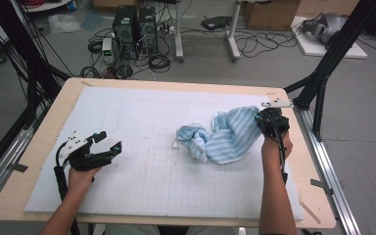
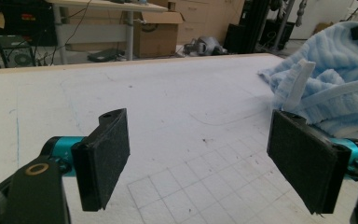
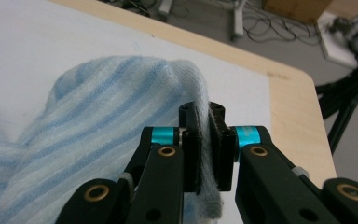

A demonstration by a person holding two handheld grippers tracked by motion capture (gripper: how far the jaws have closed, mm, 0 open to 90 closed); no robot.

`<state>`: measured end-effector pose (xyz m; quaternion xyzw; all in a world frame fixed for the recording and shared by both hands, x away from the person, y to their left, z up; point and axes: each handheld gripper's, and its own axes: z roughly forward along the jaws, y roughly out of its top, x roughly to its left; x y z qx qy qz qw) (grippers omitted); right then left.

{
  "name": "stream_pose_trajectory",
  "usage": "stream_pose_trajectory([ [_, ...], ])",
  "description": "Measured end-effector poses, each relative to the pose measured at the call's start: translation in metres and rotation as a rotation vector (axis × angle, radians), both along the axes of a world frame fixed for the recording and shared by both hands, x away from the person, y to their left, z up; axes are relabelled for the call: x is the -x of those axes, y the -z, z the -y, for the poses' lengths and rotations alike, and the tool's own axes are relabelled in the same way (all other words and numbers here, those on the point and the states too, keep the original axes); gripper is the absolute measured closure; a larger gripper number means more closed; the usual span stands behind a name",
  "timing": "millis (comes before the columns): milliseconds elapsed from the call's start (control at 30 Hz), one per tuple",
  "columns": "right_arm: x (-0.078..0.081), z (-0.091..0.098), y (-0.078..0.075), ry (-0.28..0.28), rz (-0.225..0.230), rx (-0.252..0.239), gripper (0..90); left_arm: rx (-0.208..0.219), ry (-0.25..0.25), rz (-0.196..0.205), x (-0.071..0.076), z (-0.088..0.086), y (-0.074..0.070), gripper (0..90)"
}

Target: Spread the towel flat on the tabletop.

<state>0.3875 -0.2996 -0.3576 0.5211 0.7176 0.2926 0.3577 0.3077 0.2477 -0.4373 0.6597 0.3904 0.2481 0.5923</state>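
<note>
currently my right gripper [image 3: 204,149] is clamped on the blue striped towel [image 1: 225,134]; my left gripper [image 2: 205,163] stands wide apart, holding nothing, over the white mat [image 1: 142,122]

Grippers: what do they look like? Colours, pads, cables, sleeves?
Both the left gripper and right gripper are black, with teal collars and brass-coloured pivot pins. The pads are flat, black and rough. A pale three-cornered plate tops each, and a black cable trails back. Forearms are bare, no sleeves.

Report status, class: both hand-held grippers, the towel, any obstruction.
Left hand-held gripper open, off the cloth. Right hand-held gripper shut on blue striped towel edge. Towel crumpled on white mat. Nothing in the way.
</note>
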Motion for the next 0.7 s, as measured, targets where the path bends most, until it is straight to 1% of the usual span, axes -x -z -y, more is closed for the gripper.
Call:
stream_pose_trajectory([
  [33,0.000,0.002,0.001,0.006,-0.012,-0.017,83.2,-0.002,-0.002,0.001,0.000,0.000,0.000,21.3],
  [67,0.000,0.003,0.003,0.001,-0.007,-0.029,79.7,0.002,-0.003,0.001,0.000,-0.001,0.000,21.3],
  [100,0.001,0.003,0.004,-0.015,0.002,-0.039,74.5,0.003,-0.002,0.000,0.000,-0.001,0.000,21.4],
  [133,0.002,0.002,0.004,-0.025,-0.001,-0.059,69.7,0.007,-0.005,0.002,-0.001,-0.001,0.000,21.4],
  [167,0.004,0.001,0.004,-0.036,0.006,-0.064,66.3,0.008,-0.006,-0.001,-0.001,-0.001,0.000,21.4],
  [200,0.006,0.001,0.003,-0.051,0.015,-0.085,62.5,0.001,-0.003,-0.003,0.000,-0.001,0.000,21.4],
  [233,0.007,0.000,0.003,-0.069,0.028,-0.115,58.5,0.005,-0.005,0.000,0.000,-0.001,0.000,21.4],
  [267,0.010,-0.001,0.001,-0.078,0.043,-0.132,55.9,-0.002,-0.002,0.000,0.000,-0.001,0.000,21.4],
  [333,0.017,-0.005,-0.003,-0.105,0.069,-0.167,52.0,0.001,-0.002,0.002,0.000,-0.001,0.000,21.4],
  [400,0.024,-0.010,-0.007,-0.148,0.088,-0.197,50.1,0.003,-0.004,0.001,0.000,-0.001,0.000,21.4],
  [433,0.026,-0.013,-0.007,-0.187,0.089,-0.225,49.3,0.003,-0.003,0.001,0.000,-0.001,0.000,21.4],
  [467,0.028,-0.018,-0.005,-0.237,0.078,-0.258,48.5,0.000,0.000,-0.001,0.000,0.000,0.000,21.4],
  [500,0.028,-0.025,-0.001,-0.280,0.057,-0.259,46.4,-0.002,0.002,0.001,0.000,0.000,0.000,21.4],
  [567,0.027,-0.041,0.012,-0.335,0.005,-0.236,43.4,0.000,0.002,-0.002,0.000,0.001,0.000,21.4],
  [633,0.024,-0.056,0.029,-0.374,-0.061,-0.239,41.8,0.003,0.001,0.001,0.000,0.001,0.000,21.4],
  [667,0.022,-0.065,0.038,-0.385,-0.089,-0.226,40.3,0.002,0.002,0.001,0.000,0.001,0.000,21.4],
  [700,0.018,-0.072,0.046,-0.399,-0.136,-0.218,36.9,-0.002,0.002,0.001,0.000,0.001,0.000,21.4],
])
